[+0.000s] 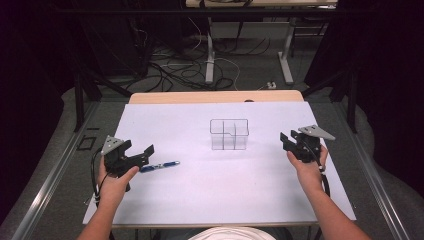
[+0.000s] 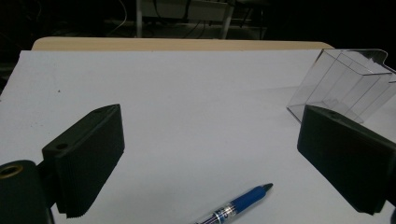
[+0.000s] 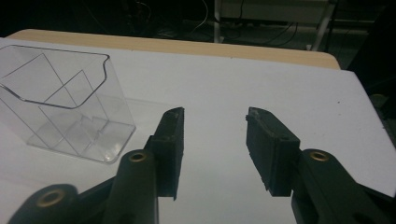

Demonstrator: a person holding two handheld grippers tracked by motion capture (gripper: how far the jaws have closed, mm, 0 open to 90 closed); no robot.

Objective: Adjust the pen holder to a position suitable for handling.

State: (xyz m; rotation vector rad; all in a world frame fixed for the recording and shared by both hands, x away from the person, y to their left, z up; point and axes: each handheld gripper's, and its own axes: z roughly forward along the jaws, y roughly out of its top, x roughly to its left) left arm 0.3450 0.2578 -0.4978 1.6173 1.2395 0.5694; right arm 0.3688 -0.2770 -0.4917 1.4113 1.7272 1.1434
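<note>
my left gripper [image 1: 141, 152] gapes over the blue pen [image 1: 161, 166], lower left; right gripper [image 1: 288, 141] apart, empty. clear divided box [image 1: 229, 134] centre tabletop [image 1: 200, 195]; pen's print unreadable.

You're working with two grippers: left gripper [image 1: 137, 151] at 8 o'clock, right gripper [image 1: 288, 138] at 3 o'clock. One blue pen [image 1: 160, 166] is lying at 7 o'clock. One clear organizer [image 1: 229, 134] is standing centre, showing three compartments.

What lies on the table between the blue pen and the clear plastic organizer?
Nothing: in the high view, bare white table cover separates the blue pen from the clear organizer. The left gripper view agrees.
</note>
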